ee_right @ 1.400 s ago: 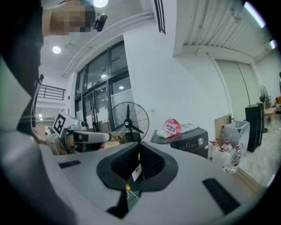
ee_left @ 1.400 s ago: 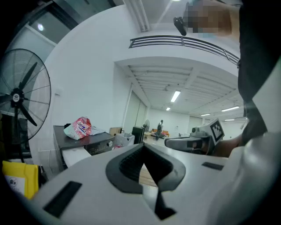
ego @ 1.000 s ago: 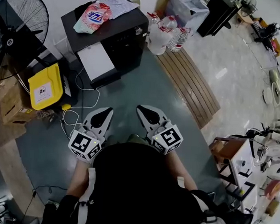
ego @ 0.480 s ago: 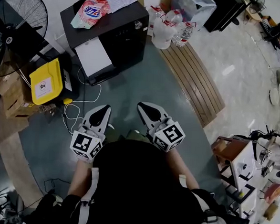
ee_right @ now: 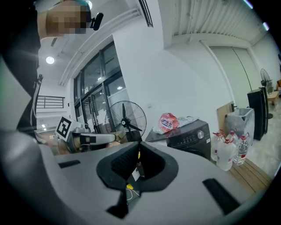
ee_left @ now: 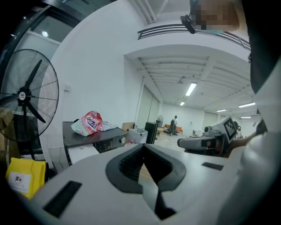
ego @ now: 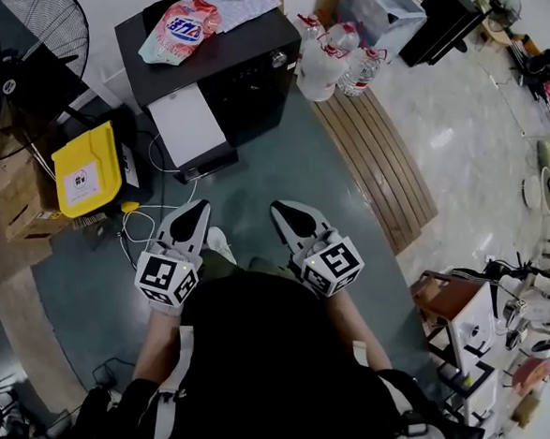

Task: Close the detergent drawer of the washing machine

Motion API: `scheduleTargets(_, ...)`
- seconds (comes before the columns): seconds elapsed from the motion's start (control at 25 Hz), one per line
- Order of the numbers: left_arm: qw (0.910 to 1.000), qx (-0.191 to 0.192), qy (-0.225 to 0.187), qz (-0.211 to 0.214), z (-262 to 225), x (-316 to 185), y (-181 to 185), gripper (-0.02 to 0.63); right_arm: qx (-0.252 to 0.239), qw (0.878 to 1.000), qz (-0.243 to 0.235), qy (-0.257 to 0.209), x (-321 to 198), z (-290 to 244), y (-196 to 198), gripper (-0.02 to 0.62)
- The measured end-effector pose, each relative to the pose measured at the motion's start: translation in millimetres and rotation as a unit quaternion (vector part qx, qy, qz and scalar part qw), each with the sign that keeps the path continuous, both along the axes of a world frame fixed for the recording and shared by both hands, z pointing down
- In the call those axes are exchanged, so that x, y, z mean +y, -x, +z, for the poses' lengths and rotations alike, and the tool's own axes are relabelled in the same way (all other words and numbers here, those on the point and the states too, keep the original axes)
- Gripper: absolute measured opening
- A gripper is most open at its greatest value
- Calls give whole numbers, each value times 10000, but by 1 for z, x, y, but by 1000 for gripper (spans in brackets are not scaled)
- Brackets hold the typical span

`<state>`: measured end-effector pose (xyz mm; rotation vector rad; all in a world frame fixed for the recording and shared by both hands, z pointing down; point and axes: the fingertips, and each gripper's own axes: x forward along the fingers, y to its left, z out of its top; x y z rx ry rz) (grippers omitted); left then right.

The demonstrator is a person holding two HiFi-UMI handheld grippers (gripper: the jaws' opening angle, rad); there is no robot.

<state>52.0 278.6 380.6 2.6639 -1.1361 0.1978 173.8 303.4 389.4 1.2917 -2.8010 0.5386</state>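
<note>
Hovering short of the far washing machine point(ego: 253, 67), left claw point(ego: 201, 206) and right claw point(ego: 278, 208) sit pressed together, empty; its stiff white drawer point(ego: 186, 121) should slide lightly if pushed front-on.

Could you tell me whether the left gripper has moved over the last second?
Yes. The left gripper has moved slightly forward, closing some of the floor gap to the washing machine.

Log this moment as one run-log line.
stage: pre-contact | left gripper: shut, empty | right gripper: shut, empty | detergent drawer: open, untouched | washing machine: ahead
</note>
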Motion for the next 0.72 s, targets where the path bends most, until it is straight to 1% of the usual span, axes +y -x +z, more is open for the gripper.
scheduleTargets(0.16,9999,71,78,60,5,-38,21,9,116,9999,26,102,-38,5,20,23)
scheduleTargets(0.44,9995,120,184,210,14,-96,66,9,337,9992,-5,204,-102,11,71,23)
scheduleTargets(0.72,9988,117,371,314,34,-137,114,9,447,9981,-111,399,-154,27,122,23)
